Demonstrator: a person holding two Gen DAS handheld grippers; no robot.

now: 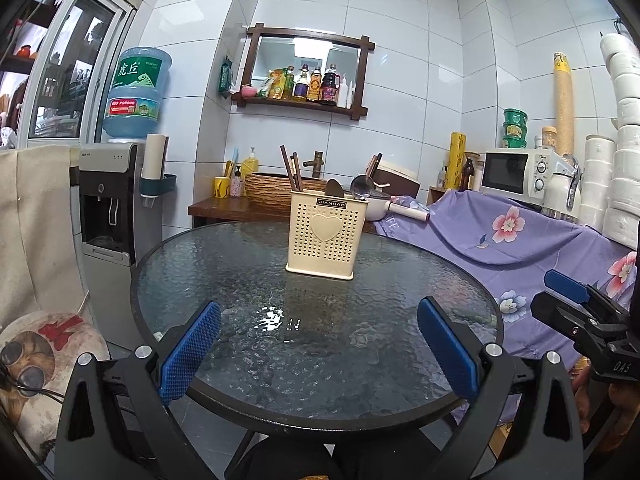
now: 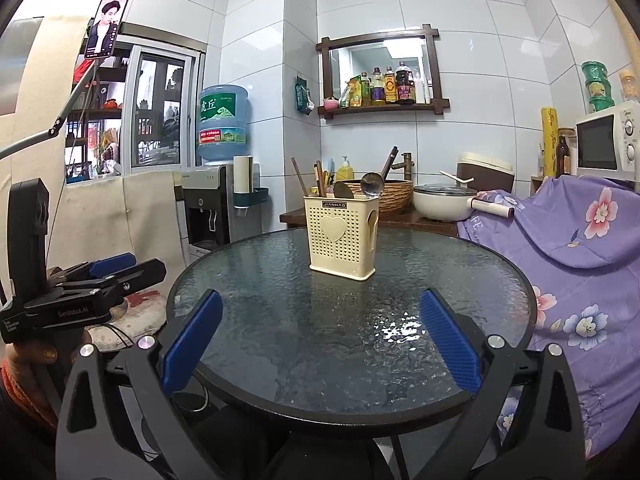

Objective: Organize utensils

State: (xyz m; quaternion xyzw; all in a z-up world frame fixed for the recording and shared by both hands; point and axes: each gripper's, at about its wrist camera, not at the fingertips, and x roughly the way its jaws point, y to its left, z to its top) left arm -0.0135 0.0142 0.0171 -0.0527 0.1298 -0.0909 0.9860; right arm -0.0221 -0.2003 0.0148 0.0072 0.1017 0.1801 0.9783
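A cream perforated utensil holder (image 1: 325, 236) (image 2: 341, 236) with a heart on its front stands upright at the far side of the round glass table (image 1: 256, 280) (image 2: 280, 280). Brown chopsticks (image 1: 291, 172) (image 2: 300, 176), a dark spoon (image 1: 333, 189) and a metal ladle (image 1: 362, 187) (image 2: 372, 183) stick up out of it. My left gripper (image 1: 318, 344) is open over the table's near edge, nothing between its blue pads. My right gripper (image 2: 320, 344) is likewise open and empty at the near edge. Each gripper appears at the side of the other's view.
A water dispenser (image 1: 108, 196) stands left of the table. A purple floral cloth (image 1: 520, 240) covers the furniture on the right, with a microwave (image 1: 516, 172) behind. A counter behind the table holds a woven basin (image 1: 272, 190) and a white pot (image 2: 440, 202). A cushioned chair (image 1: 40, 344) sits at the near left.
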